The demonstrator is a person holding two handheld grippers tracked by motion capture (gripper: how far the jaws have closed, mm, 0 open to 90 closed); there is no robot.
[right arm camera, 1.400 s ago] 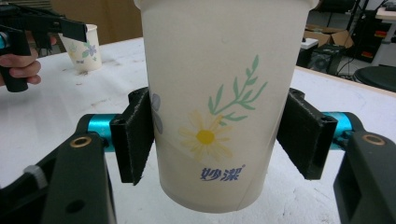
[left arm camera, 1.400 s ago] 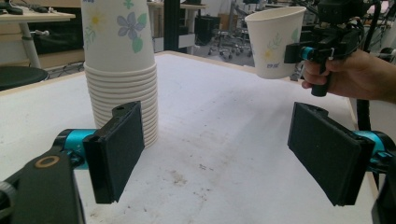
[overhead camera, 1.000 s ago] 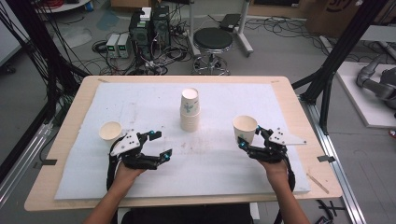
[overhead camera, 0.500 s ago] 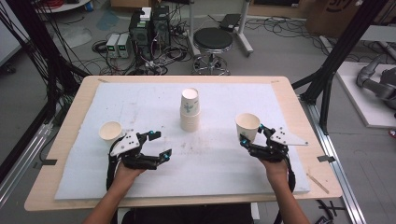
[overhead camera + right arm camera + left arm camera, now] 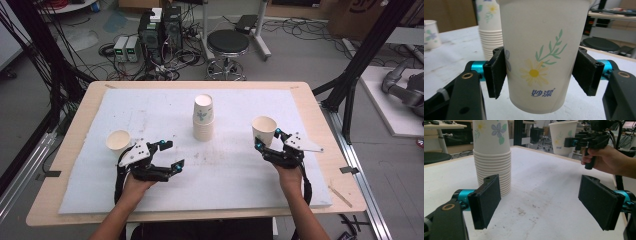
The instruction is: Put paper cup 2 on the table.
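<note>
My right gripper (image 5: pixel 264 143) is clamped on 1 cup (image 5: pixel 264 131), lifted clear of the worktop (image 5: pixel 320 125). My left gripper (image 5: pixel 169 155) is released, nothing between its jaws; another cup (image 5: pixel 118 141) stands just behind it. The stack (image 5: pixel 203 119) sits ahead, between both grippers. Judged: 1 cup set out, 1 left to place.

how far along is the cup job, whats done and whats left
One single cup already stands alone on the white mat, beside the open left hand-held gripper. In hand: the right hand-held gripper clamps a second cup, apparently lifted off the mat. Left, probably: setting that cup down, and perhaps more from the stack of cups at the centre.
</note>
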